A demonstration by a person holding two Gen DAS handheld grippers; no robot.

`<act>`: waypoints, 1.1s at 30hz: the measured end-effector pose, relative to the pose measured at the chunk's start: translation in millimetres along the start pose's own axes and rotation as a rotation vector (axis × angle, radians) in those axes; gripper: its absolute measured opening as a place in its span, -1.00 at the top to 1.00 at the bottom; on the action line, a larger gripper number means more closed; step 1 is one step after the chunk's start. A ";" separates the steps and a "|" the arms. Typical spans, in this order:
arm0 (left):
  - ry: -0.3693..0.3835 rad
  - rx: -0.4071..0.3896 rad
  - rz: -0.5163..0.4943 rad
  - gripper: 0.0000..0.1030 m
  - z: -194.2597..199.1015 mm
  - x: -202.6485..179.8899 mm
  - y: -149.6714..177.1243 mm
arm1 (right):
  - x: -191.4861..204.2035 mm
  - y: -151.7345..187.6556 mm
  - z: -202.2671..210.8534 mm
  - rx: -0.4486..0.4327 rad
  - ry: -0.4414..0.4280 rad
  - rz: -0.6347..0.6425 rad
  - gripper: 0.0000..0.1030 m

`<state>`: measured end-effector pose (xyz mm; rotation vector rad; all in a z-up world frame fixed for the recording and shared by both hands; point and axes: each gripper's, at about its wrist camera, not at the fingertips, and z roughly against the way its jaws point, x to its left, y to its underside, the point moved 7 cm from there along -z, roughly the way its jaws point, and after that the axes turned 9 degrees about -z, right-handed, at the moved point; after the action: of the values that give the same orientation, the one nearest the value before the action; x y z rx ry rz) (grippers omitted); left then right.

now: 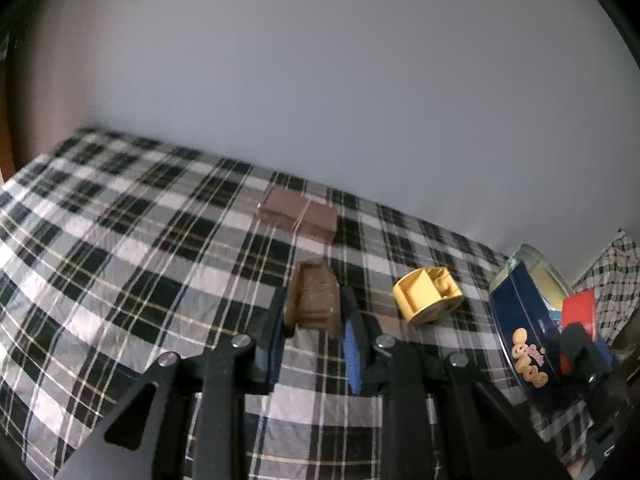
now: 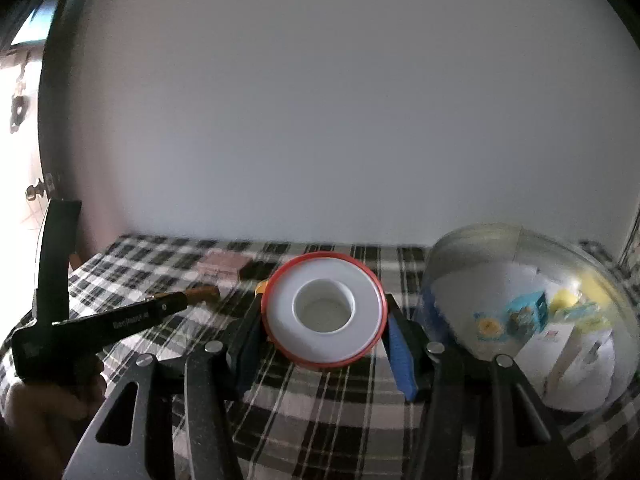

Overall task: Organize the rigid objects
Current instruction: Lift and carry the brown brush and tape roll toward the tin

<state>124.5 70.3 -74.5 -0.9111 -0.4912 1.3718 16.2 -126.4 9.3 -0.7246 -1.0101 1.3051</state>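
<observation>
In the left wrist view my left gripper (image 1: 314, 312) is shut on a small brown ridged block (image 1: 314, 296), held just above the plaid cloth. A yellow round plastic piece (image 1: 427, 294) lies on its side to the right of it. A flat brown box (image 1: 298, 216) lies farther back. In the right wrist view my right gripper (image 2: 324, 320) is shut on a red-rimmed white tape roll (image 2: 323, 312), its hole facing the camera. The left gripper (image 2: 200, 294) shows at the left with the brown block (image 2: 204, 293) at its tip, and a hand (image 2: 36, 408) holds it.
A plaid cloth (image 1: 120, 260) covers the table (image 2: 304, 396), which ends at a pale wall. A clear plastic bowl (image 2: 524, 320) with small packets inside stands at the right. A dark blue printed tin (image 1: 524, 332) stands by the right gripper. A door with a knob (image 2: 34, 192) is at the far left.
</observation>
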 end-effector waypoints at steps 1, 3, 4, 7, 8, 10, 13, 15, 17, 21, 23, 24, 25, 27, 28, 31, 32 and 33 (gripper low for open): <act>-0.007 -0.006 -0.010 0.54 1.4 -1.5 -0.3 | 1.0 -2.0 2.8 -0.018 0.002 0.009 -0.10; -0.011 0.000 -0.018 0.54 1.5 -1.1 0.6 | 2.9 -3.9 5.0 -0.035 0.004 0.020 -0.10; -0.011 0.007 -0.015 0.54 0.2 -0.4 0.9 | 3.2 -3.8 5.3 -0.035 0.003 0.022 -0.10; -0.008 0.033 0.000 0.54 -4.8 2.0 3.6 | 4.1 -3.5 4.7 -0.028 0.000 0.023 -0.10; -0.013 0.046 0.008 0.53 -7.1 3.6 5.0 | 4.2 -3.2 4.7 -0.027 0.000 0.024 -0.10; -0.014 0.072 0.027 0.43 -13.7 6.1 7.4 | 4.6 -3.0 4.2 -0.024 0.002 0.028 -0.10; -0.004 0.128 0.055 0.35 -27.3 8.1 12.4 | 4.2 -2.6 3.8 -0.018 -0.002 0.024 -0.10; 0.000 0.135 0.052 0.32 -31.4 7.1 11.2 | 3.7 -3.2 2.9 -0.016 -0.001 0.023 -0.10; -0.031 0.146 0.023 0.26 -35.5 4.4 9.0 | 2.9 -2.9 1.3 -0.012 -0.002 0.020 -0.10; -0.058 0.160 -0.025 0.22 -35.3 -2.7 10.1 | 1.6 -3.3 -1.5 -0.004 -0.002 0.015 -0.10; -0.060 0.178 -0.089 0.24 -35.4 -14.7 12.6 | 0.9 -3.8 -2.8 -0.002 0.002 0.011 -0.10; -0.054 0.180 -0.112 0.15 -35.2 -20.5 13.5 | 0.1 -3.8 -4.0 0.002 0.002 0.007 -0.10; -0.044 0.177 -0.122 0.06 -34.7 -24.5 14.1 | -0.5 -3.5 -5.2 0.007 0.001 0.004 -0.10; -0.037 0.164 -0.129 -0.08 -32.3 -30.7 13.4 | -1.4 -3.2 -6.9 0.014 0.000 -0.002 -0.10; -0.043 0.168 -0.128 -0.07 -32.8 -30.6 13.7 | -1.2 -3.7 -7.3 0.014 0.001 -0.004 -0.10; -0.054 0.186 -0.115 0.25 -38.4 -29.6 14.2 | -2.6 -5.3 -7.6 0.010 0.003 -0.012 -0.10; -0.055 0.191 -0.125 0.41 -38.9 -31.4 14.7 | -2.6 -4.9 -7.2 0.010 0.002 -0.014 -0.10; -0.033 0.204 -0.129 0.72 -40.8 -34.0 16.5 | -2.8 -5.1 -7.5 0.011 0.002 -0.016 -0.10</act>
<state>139.7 26.0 -104.4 -0.6803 -0.4188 1.2949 25.2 -129.1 10.2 -0.7080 -1.0047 1.2946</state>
